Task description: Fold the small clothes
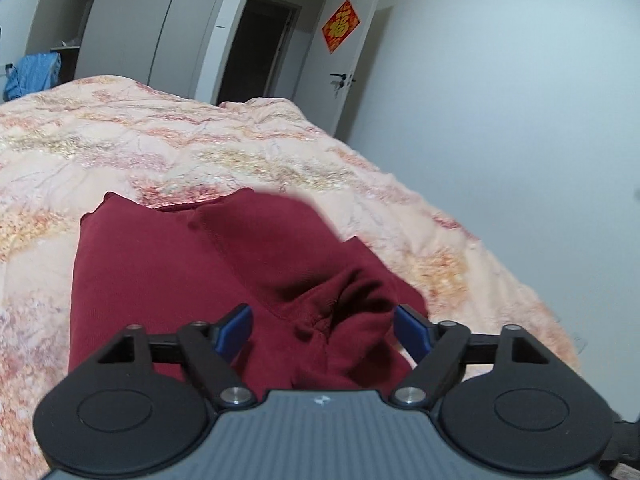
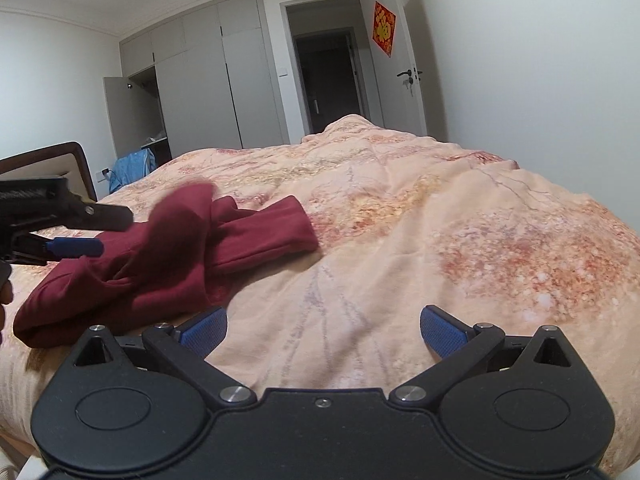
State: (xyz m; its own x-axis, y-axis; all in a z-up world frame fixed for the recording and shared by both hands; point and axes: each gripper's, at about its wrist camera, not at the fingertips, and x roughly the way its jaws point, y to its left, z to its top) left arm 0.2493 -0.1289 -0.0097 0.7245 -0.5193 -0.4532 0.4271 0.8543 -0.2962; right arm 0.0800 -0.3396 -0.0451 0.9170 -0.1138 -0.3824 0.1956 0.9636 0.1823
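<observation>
Two grippers, both spread, nothing pinched. Left gripper (image 1: pixel 323 330) hovering over bunched maroon garment (image 1: pixel 224 272) — cloth just ahead of and under its blue pads (image 1: pixel 236 326), no grip. Right gripper (image 2: pixel 323 330) over bare quilt (image 2: pixel 440 240), garment off to its left, sleeve end nearest. Best next: flatten the bunch first, pinch one layer at an edge — avoid grabbing quilt.

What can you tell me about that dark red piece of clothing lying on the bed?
The dark red garment looks like soft knit cotton. It lies crumpled and partly folded on the peach floral quilt, with one sleeve-like part stretched out flat and a blurred flap lifted above it. The left hand-held gripper is open just over its bunched folds, pads not pressing. Nothing else touches it.
</observation>
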